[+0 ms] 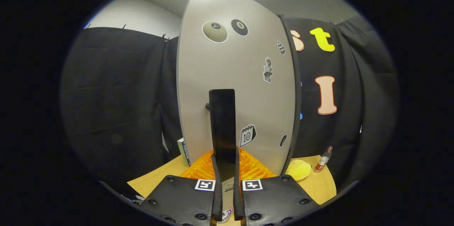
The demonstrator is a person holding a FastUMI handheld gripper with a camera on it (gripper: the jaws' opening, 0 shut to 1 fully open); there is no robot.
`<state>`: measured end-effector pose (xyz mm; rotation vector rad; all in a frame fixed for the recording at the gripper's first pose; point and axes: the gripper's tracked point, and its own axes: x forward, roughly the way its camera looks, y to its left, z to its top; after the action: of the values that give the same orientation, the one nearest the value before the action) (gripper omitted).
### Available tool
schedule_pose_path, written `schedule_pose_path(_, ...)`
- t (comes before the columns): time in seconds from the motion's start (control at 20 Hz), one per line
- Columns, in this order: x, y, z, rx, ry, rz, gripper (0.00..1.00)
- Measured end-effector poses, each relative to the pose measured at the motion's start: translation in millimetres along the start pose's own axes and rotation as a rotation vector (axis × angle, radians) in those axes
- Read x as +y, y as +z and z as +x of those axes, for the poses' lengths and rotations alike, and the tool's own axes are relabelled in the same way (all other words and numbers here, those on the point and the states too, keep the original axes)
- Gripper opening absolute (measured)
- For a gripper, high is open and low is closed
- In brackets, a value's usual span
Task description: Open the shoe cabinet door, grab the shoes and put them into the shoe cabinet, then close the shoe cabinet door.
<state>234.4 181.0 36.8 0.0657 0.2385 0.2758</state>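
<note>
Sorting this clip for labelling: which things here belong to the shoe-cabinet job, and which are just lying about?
Job: grey sticker-covered cabinet door; its tall black bar handle, between the gripper fingers.

Lying about: orange ribbed mat; yellow round sponge; small red-labelled bottle; upright box.

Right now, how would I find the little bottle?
Start at the tall pale cabinet door with stickers, gripped by its dark handle between the gripper fingers. Beyond its right edge lies a yellow round thing; beside that stands the bottle, slim and red-labelled.
</note>
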Motion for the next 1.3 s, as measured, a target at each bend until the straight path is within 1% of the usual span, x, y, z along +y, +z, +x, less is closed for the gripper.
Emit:
schedule_pose_path(0.2,-8.9,-0.7,-6.6,0.002,-0.036,-0.005,0.13)
schedule_pose_path(0.95,-79.1,4.1,-34.3,-0.016,-0.307,-0.044,0.11)
schedule_pose_path(1.15,-87.1,4.9,-41.8,-0.030,-0.381,0.020,0.08)
schedule_pose_path(1.25,-77.8,6.0,-43.1,-0.041,-0.369,0.066,0.08)
schedule_pose_path(1.3,-77.0,7.7,-43.9,-0.049,-0.377,0.066,0.07)
